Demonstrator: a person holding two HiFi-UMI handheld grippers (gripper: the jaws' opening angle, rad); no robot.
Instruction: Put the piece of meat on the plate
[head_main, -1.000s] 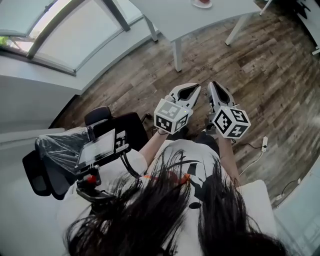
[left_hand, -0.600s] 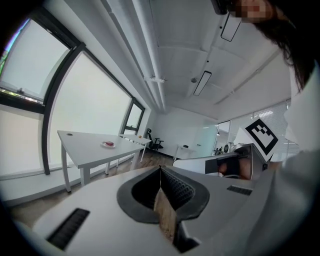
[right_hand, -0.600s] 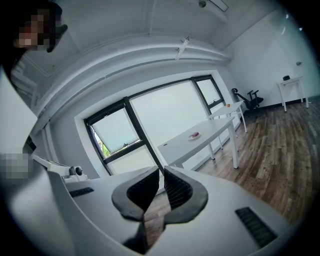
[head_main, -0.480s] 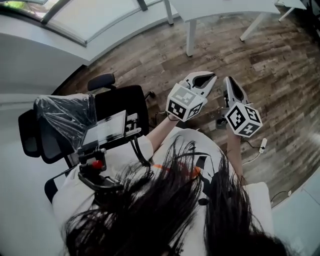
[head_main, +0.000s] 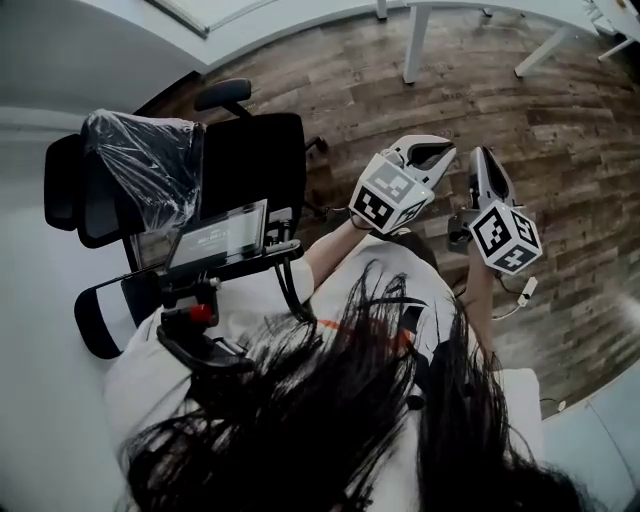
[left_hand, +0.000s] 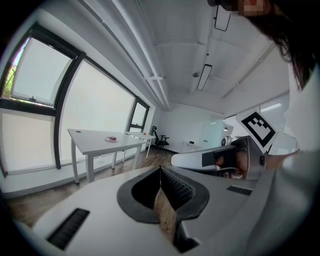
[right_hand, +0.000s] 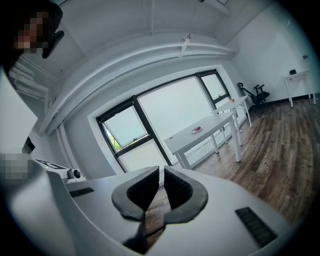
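Left gripper (left_hand: 160, 172): jaws together at the tips, nothing between them; only floor shows through the slot behind.
Right gripper (right_hand: 161, 172): jaws shut as well, empty.
Carry: both tools are held side by side in front of the chest and aimed a little below level. This reads as a travelling posture, closed so nothing snags.
Table (left_hand: 95, 141): white, by the windows, well apart from both grippers, across open wooden floor (head_main: 560, 120).
Plate (left_hand: 111, 139): small pale dish about mid-top, away from the table's corners.
Meat: a reddish bit shows at the plate. It is too small to tell whether it lies on the plate or just beside it.
Nearby: black office chair (head_main: 250, 170) at the person's left, clear of the tools.
Stage: approach, by my reading; nothing is gripped, so the pick is not yet done.
Next calls for: getting within reach of the table edge, then opening one pair of jaws over the meat.
Risk: chair and table legs lie along the way.
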